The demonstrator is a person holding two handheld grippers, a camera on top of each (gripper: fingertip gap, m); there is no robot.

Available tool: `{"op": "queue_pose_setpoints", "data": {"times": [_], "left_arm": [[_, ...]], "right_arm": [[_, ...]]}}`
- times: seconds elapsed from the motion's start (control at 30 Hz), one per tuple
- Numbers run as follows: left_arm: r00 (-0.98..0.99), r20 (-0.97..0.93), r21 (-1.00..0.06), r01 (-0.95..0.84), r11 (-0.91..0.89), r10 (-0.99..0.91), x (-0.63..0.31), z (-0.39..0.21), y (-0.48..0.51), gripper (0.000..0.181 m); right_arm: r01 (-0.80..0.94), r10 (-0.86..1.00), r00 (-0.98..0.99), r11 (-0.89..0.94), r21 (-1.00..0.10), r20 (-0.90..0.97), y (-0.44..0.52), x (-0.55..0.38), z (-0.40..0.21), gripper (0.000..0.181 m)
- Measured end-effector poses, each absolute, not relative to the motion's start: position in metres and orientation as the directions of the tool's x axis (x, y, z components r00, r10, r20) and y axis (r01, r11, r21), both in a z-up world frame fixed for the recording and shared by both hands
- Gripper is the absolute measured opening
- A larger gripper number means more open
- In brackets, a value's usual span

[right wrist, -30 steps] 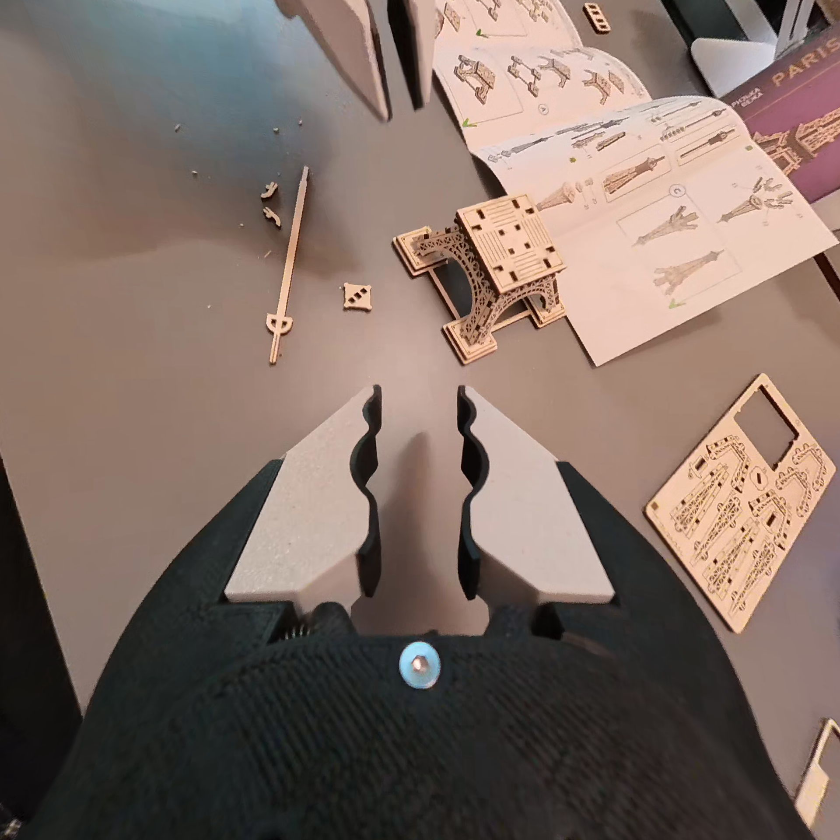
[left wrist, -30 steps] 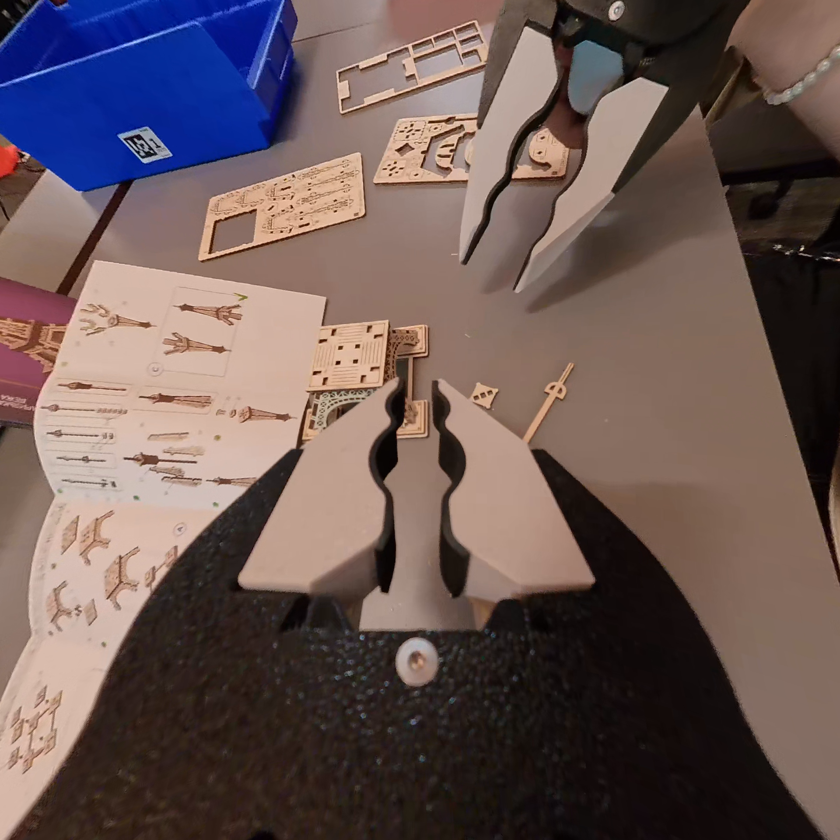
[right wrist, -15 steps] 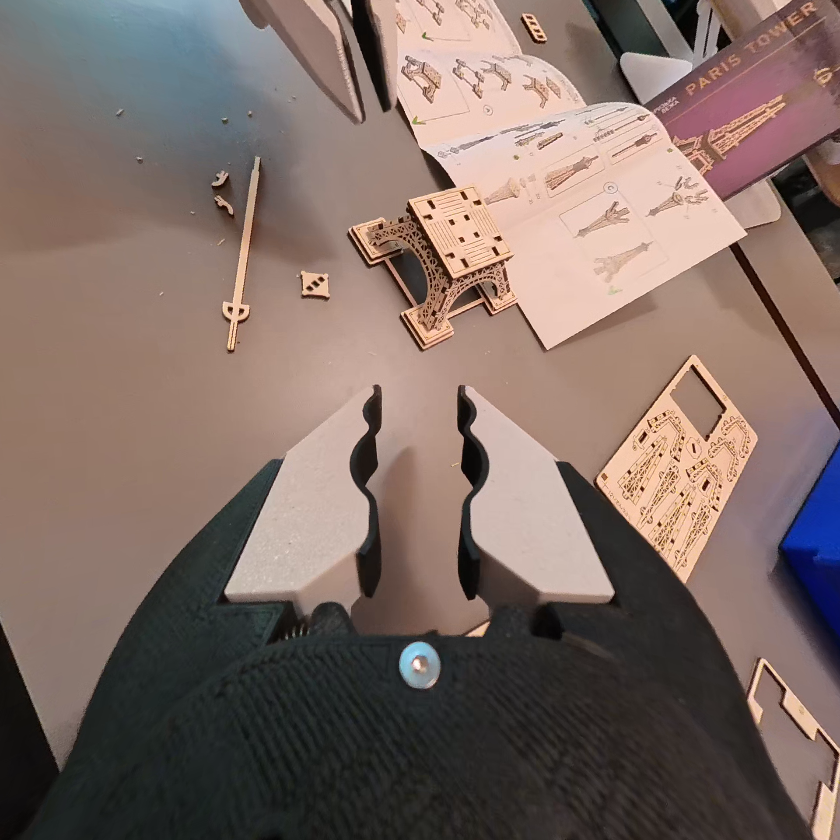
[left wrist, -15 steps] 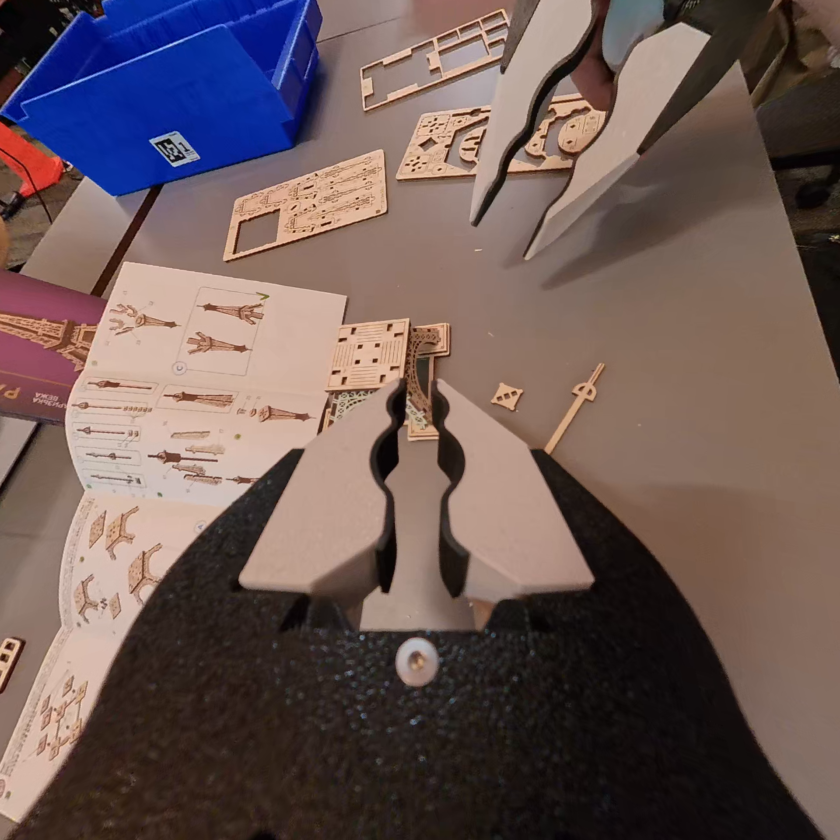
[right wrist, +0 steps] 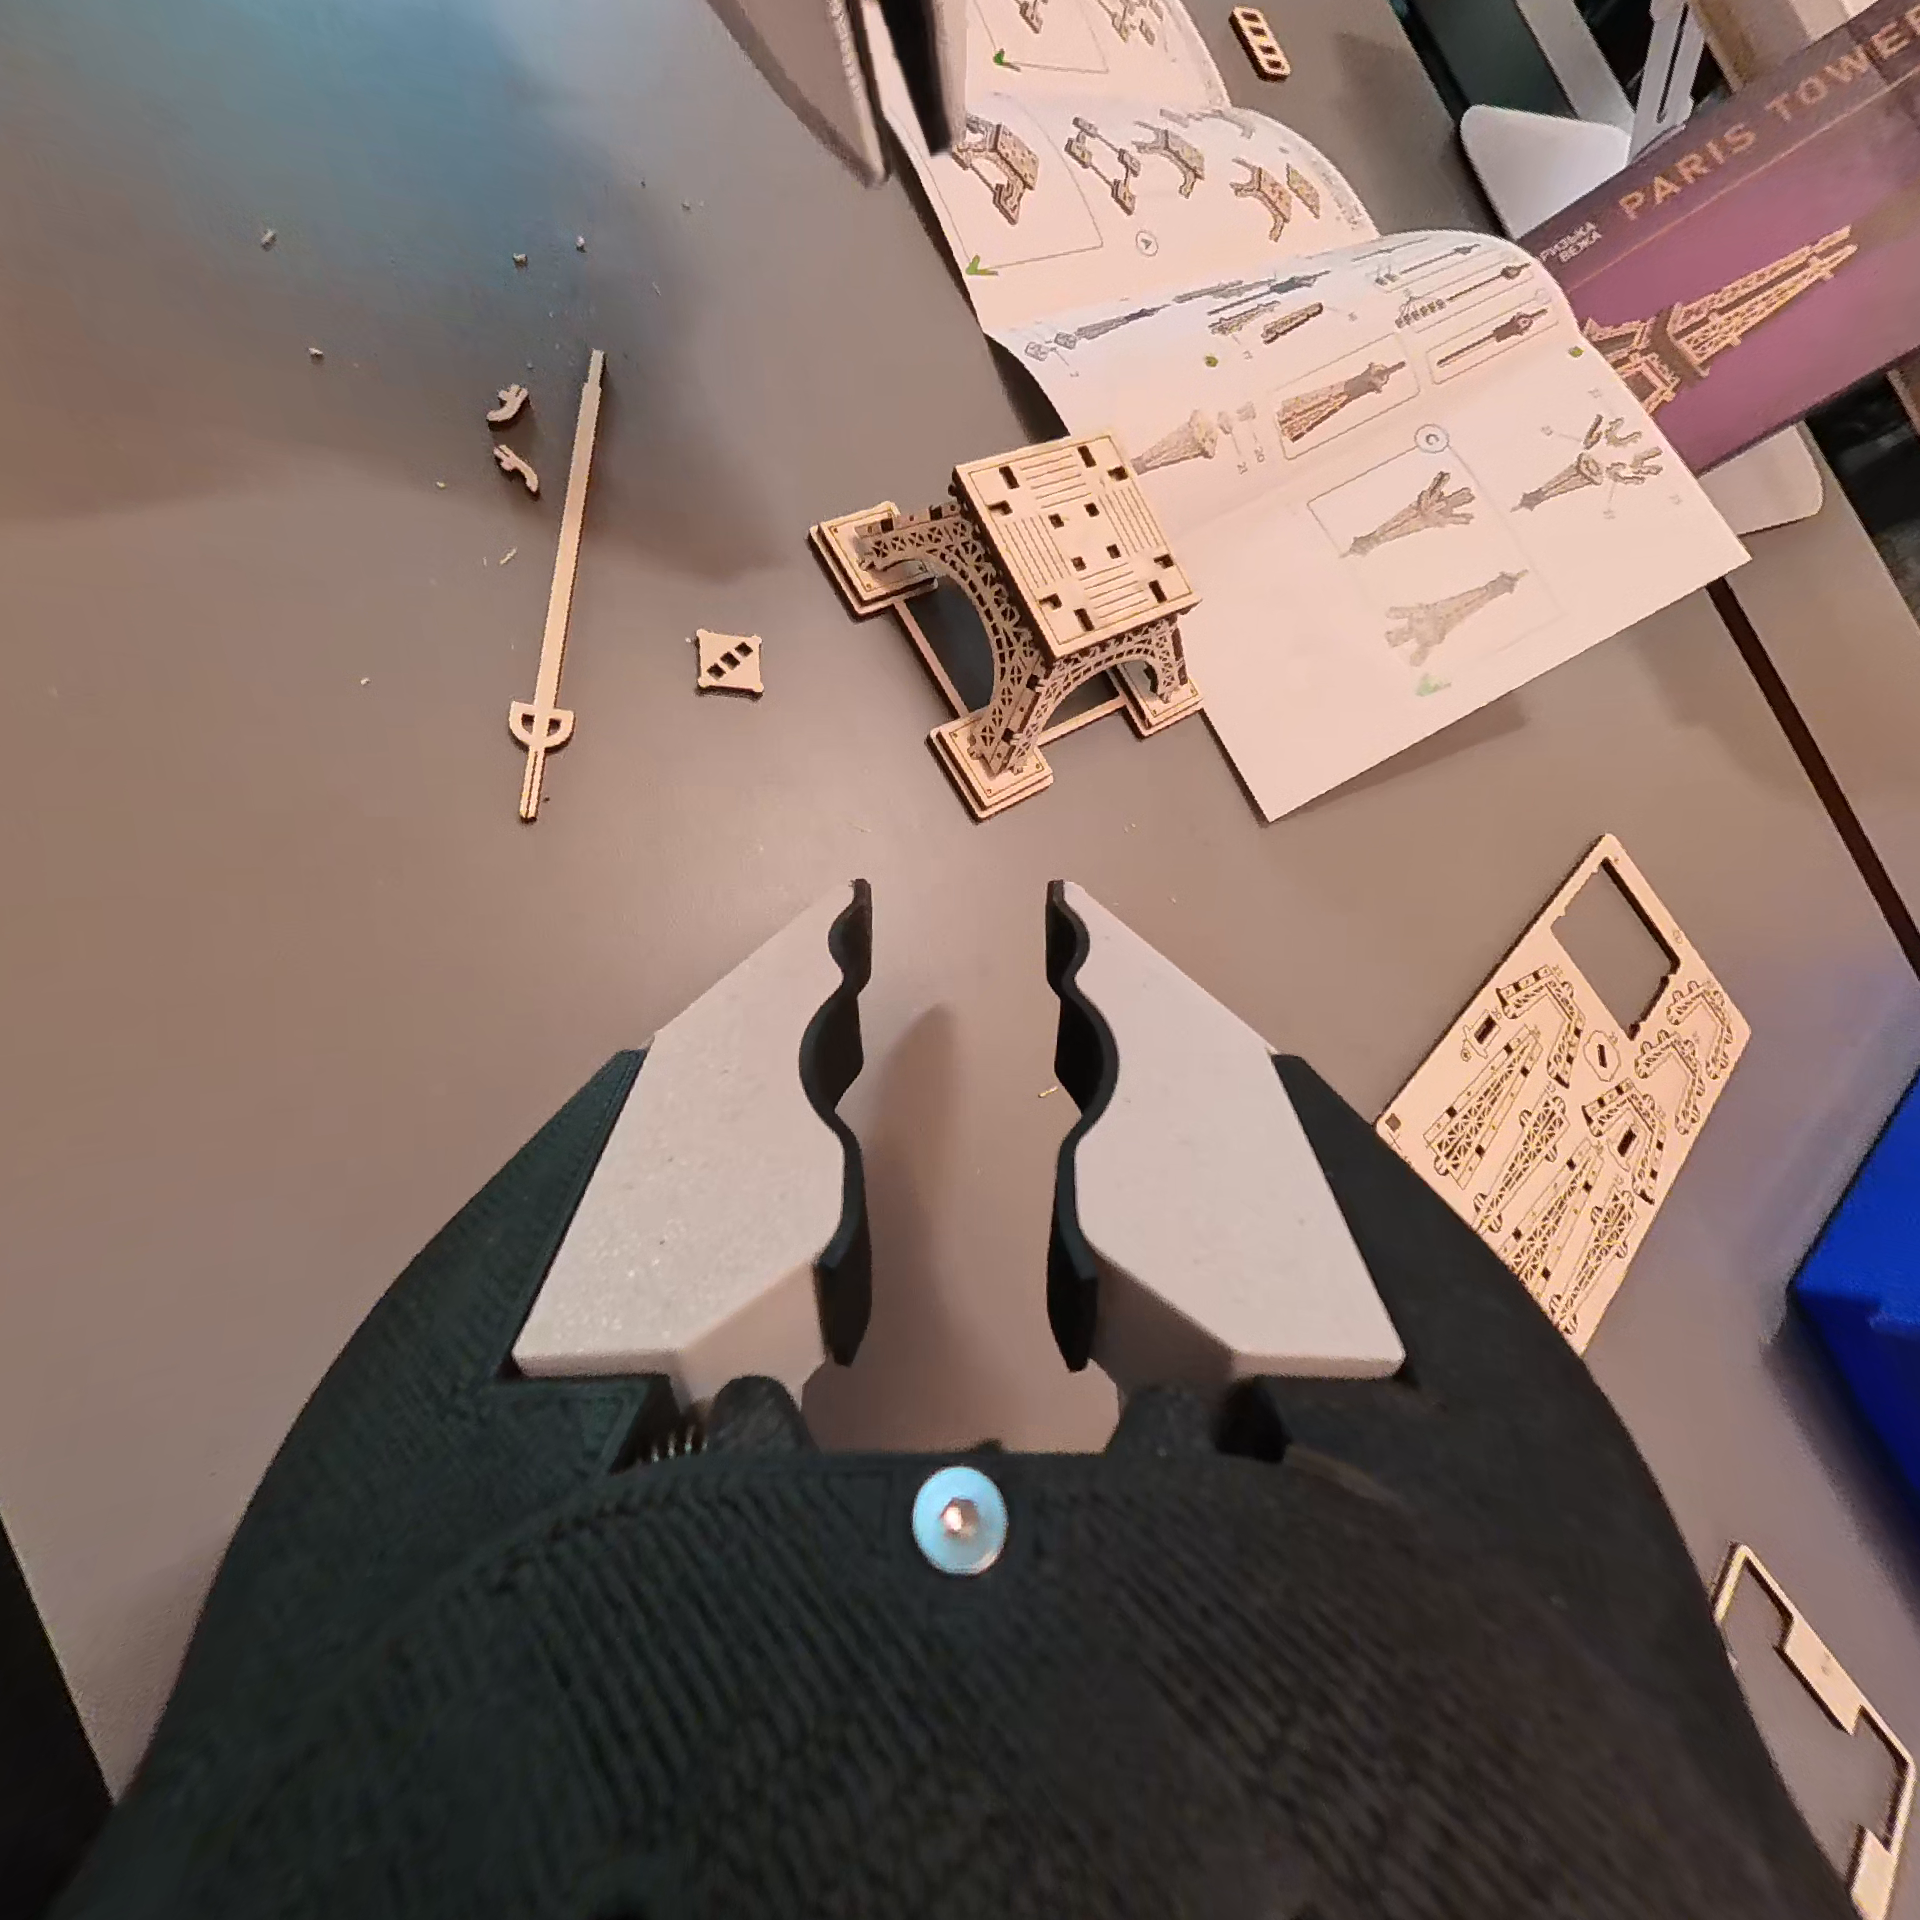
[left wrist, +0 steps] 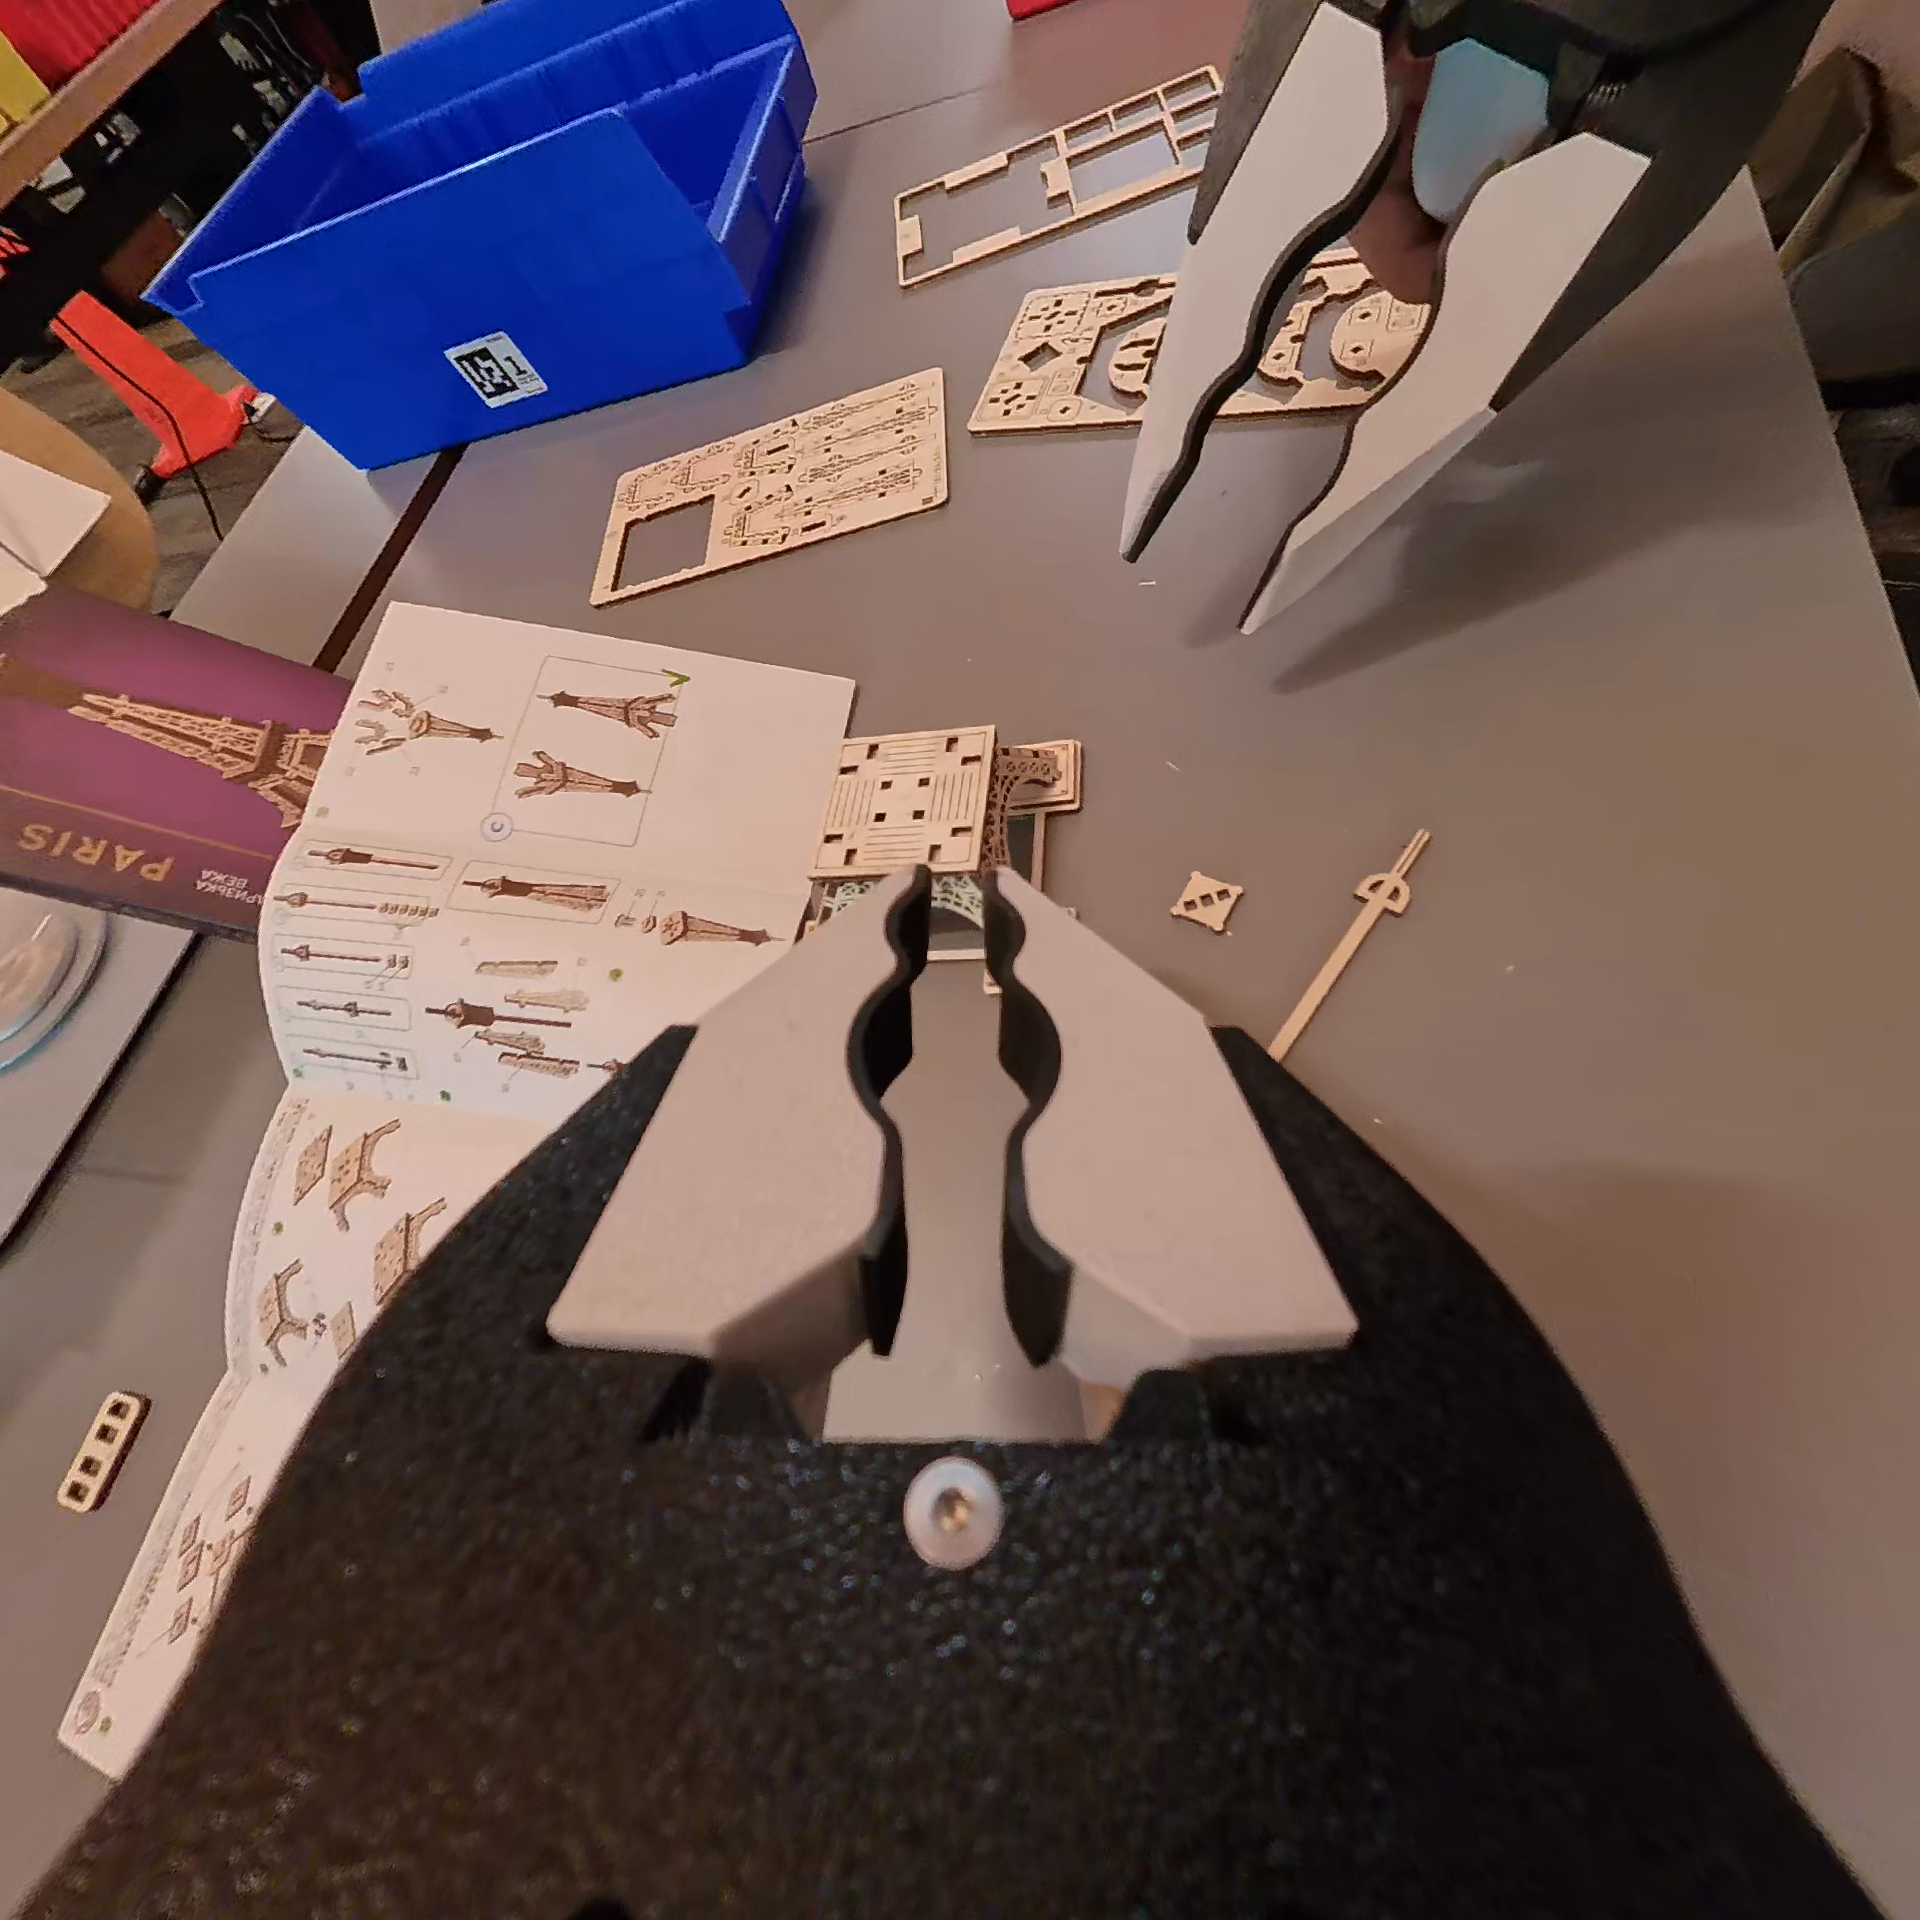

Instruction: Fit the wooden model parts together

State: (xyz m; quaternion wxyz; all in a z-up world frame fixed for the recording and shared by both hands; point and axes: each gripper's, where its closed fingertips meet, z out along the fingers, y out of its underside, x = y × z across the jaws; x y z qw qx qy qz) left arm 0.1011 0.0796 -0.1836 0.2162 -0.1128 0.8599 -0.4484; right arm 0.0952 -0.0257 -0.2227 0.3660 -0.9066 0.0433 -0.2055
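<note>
Both grippers, left gripper (left wrist: 961, 883) and right gripper (right wrist: 958, 899), released, empty; tower base (right wrist: 1023, 613) light, brittle lattice, so grip you its solid top plate

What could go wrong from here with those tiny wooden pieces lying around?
1. The small diamond-shaped piece and thin spire strip lie flat on the table; the blunt tips of the open right tool may slide them rather than lift them.
2. The lattice tower base looks delicate; a hard squeeze from the left tool, hovering over it, might crack it.
</note>
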Motion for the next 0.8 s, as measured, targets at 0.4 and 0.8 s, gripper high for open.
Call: {"op": "queue_pose_setpoints", "data": {"times": [0.4,0.8], "left_arm": [[-0.876,-0.287,-0.819,0.014,0.573,-0.388,0.1014,-0.1804,0.0800,0.007],[-0.865,-0.303,-0.832,0.035,0.554,-0.400,0.1040,-0.1740,0.0790,0.007]], "right_arm": [[0.073,-0.239,0.906,-0.725,-0.685,0.350,-0.0257,0.0962,-0.2195,0.031],[0.072,-0.245,0.904,-0.720,-0.690,0.350,-0.0250,0.0963,-0.2165,0.031]]}}
